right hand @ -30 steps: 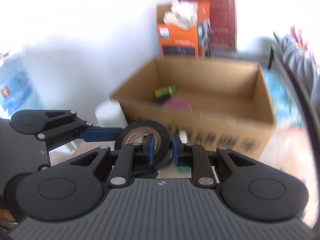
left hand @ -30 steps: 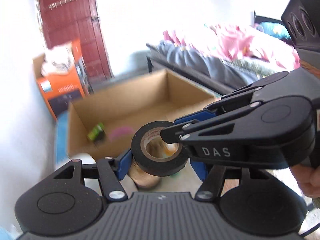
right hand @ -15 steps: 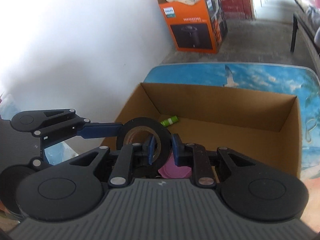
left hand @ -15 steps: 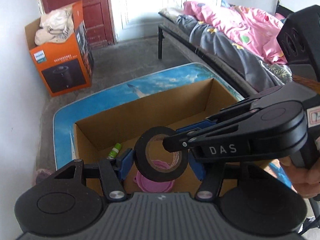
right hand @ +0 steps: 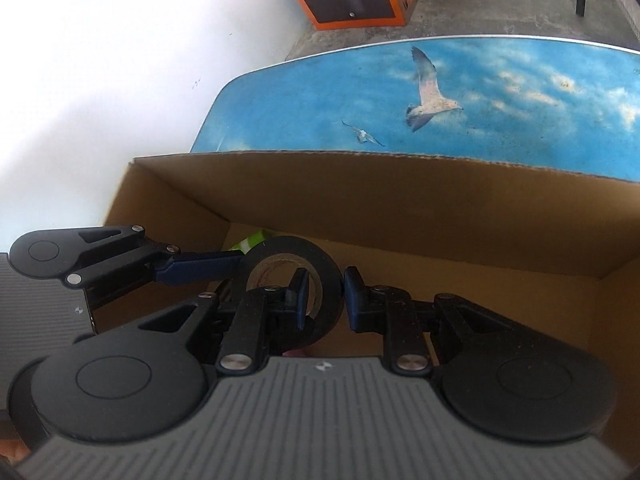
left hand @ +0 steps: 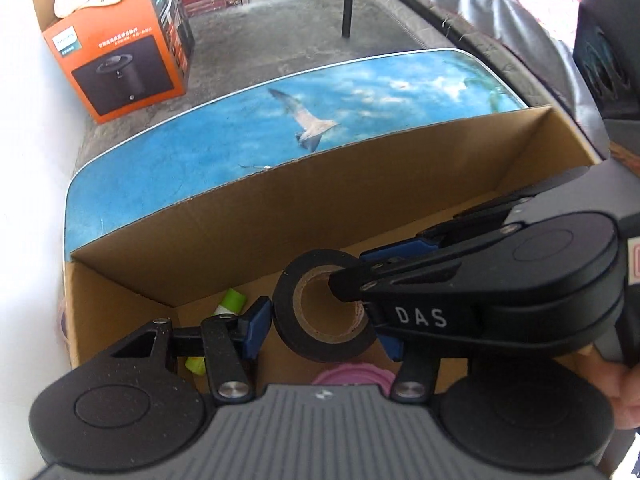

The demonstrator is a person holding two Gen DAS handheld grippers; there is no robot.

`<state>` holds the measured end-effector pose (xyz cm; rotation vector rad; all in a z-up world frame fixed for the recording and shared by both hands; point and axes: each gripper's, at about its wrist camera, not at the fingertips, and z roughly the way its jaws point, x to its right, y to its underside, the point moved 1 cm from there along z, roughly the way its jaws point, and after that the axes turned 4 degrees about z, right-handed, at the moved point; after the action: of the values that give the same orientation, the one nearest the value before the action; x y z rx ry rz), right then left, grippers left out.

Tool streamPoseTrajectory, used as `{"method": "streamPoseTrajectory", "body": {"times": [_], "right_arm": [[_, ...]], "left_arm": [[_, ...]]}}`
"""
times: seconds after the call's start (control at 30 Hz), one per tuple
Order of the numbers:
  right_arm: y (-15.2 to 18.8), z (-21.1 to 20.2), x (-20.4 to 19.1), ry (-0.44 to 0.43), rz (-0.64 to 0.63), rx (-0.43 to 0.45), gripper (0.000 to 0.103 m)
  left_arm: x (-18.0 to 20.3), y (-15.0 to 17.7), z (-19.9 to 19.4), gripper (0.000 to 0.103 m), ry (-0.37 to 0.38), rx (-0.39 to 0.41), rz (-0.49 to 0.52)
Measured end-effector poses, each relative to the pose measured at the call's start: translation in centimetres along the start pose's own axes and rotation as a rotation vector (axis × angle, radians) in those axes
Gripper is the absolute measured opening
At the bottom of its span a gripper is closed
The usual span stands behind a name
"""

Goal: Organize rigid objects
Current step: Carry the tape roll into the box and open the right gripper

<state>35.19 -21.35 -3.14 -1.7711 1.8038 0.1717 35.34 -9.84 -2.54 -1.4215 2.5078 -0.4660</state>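
A black roll of tape (left hand: 326, 308) hangs over the open cardboard box (left hand: 280, 216). My left gripper (left hand: 324, 324) holds the roll across its outside, its blue pads on both sides. My right gripper (right hand: 324, 300) pinches the roll's wall (right hand: 320, 264), one finger through the hole and one outside; it also comes in from the right in the left wrist view (left hand: 460, 296). Both are shut on the roll. Inside the box lie a green tube (left hand: 230, 304) and a pink lid (left hand: 352, 374), partly hidden.
The box stands on a blue table (right hand: 480, 92) printed with gulls and sky. An orange appliance carton (left hand: 116, 40) stands on the concrete floor by the white wall. A bed frame (left hand: 420, 8) with bedding runs along the right.
Both grippers have carried the tape roll forward and tilted down over the box. The view now looks into the box from above. The grip on the roll is unchanged.
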Motion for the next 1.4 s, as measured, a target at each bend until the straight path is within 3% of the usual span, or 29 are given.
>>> {"method": "streamPoseTrajectory", "body": {"times": [0.2,0.33,0.43,0.53,0.7,0.8,0.97,1.1,1.4], "right_arm": [[-0.3,0.4,0.7,-0.035,0.037,0.000,0.028],[0.5,-2.8,-0.1,-0.060,0.031,0.059,0.029],[2.1,-7.6,-1.0,-0.101,0.026,0.152,0.029],[4.9,-13.8,-1.9,-0.136,0.003,0.300,0.030],[12.5,-23.2,-2.7,-0.177,-0.047,0.532,0.030],[17.7,-25.5,-2.9,-0.149,-0.076,0.614,0.031],[24.6,-23.9,-3.2,-0.059,-0.129,0.613,0.031],[27.0,-20.2,-3.5,-0.033,-0.148,0.546,0.031],[26.8,-15.0,-4.9,-0.032,-0.202,0.482,0.031]], "left_arm": [[-0.1,0.1,-0.6,0.065,0.006,0.003,-0.025],[0.5,0.9,-3.7,0.068,-0.002,0.066,-0.015],[0.9,2.5,-7.8,0.069,-0.007,0.151,-0.008],[1.7,5.2,-13.0,0.071,-0.056,0.287,-0.013],[3.7,11.8,-19.9,0.075,-0.069,0.463,-0.008],[5.7,16.4,-21.6,0.076,-0.051,0.535,-0.016],[10.0,23.2,-20.1,0.076,-0.012,0.584,0.008],[13.9,25.8,-16.9,0.073,-0.015,0.561,0.066],[15.3,24.2,-11.2,0.041,-0.064,0.500,0.109]]}}
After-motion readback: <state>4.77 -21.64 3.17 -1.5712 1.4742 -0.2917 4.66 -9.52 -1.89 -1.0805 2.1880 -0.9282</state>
